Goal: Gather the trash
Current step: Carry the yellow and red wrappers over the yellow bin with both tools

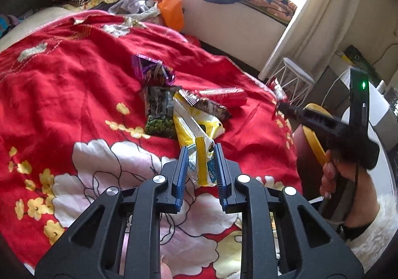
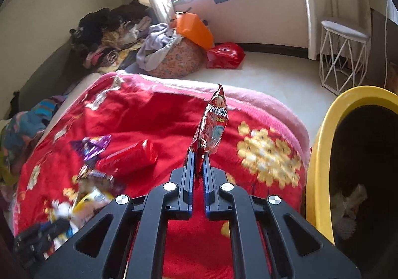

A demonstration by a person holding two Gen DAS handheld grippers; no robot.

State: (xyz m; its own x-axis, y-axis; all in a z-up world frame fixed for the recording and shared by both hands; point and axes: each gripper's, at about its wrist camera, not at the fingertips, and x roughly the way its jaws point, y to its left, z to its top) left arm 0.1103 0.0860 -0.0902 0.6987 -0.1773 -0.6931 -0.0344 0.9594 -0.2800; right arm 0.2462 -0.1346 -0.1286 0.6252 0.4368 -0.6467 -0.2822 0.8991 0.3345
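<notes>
Beside the yellow bin (image 2: 321, 149), my right gripper (image 2: 198, 164) pinches a light, crinkly red wrapper (image 2: 214, 119) by its lower edge, while my left gripper (image 1: 201, 162) clamps a yellow wrapper (image 1: 196, 129).

In the right wrist view the wrappers at the lower left (image 2: 84, 194) are blurred, so their print is not readable; the yellow bin (image 2: 321, 154) is cut off by the right edge and its inside is too dark to tell. In the left wrist view the right gripper (image 1: 279, 102) is partly blurred, and the red packet (image 1: 278, 87) at its tip is only a smear; the person's sleeve (image 1: 373, 234) is cut off by the edge.
</notes>
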